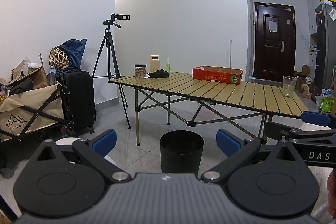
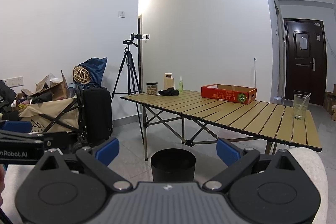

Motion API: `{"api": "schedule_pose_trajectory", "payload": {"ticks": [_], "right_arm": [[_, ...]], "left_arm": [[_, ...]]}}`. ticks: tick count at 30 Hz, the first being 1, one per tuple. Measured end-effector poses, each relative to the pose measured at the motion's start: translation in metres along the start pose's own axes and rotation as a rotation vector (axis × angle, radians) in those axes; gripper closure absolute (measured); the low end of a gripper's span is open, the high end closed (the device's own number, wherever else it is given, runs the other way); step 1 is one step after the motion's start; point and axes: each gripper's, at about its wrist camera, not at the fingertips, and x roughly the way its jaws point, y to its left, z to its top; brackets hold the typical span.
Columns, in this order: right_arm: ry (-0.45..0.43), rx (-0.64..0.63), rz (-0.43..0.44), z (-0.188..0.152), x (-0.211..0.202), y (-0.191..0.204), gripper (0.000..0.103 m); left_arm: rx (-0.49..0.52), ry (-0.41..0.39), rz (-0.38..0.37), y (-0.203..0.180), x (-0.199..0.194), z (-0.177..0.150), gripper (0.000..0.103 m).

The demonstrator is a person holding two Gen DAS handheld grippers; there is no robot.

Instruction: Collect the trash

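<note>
A black round trash bin (image 1: 181,153) stands on the tiled floor in front of a folding slatted table (image 1: 220,93); the bin also shows in the right wrist view (image 2: 173,164). On the table lie a red cardboard box (image 1: 217,75), a clear plastic cup with a straw (image 1: 289,86) and a black cloth (image 1: 159,74). My left gripper (image 1: 166,142) is open and empty, above and short of the bin. My right gripper (image 2: 167,150) is open and empty, beside the left one, also short of the bin.
A jar (image 1: 140,70), a beige container (image 1: 154,63) and a green spray bottle (image 1: 167,65) stand at the table's far end. A tripod with a camera (image 1: 109,49), a black suitcase (image 1: 79,98) and a loaded beige cart (image 1: 29,106) stand on the left. A dark door (image 1: 274,43) is at the back right.
</note>
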Motion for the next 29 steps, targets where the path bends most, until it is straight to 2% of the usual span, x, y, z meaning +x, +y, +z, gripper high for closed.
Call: {"api": "schedule_pose_trajectory", "payload": {"ticks": [16, 29], "right_arm": [[-0.004, -0.001, -0.022, -0.0010, 0.0038, -0.0035, 0.003], [-0.006, -0.007, -0.028, -0.0024, 0.0042, -0.0028, 0.003]], "left_arm": [[0.000, 0.021, -0.006, 0.0008, 0.0082, -0.0006, 0.000], [0.006, 0.001, 0.003, 0.0018, 0.0074, -0.0023, 0.000]]}}
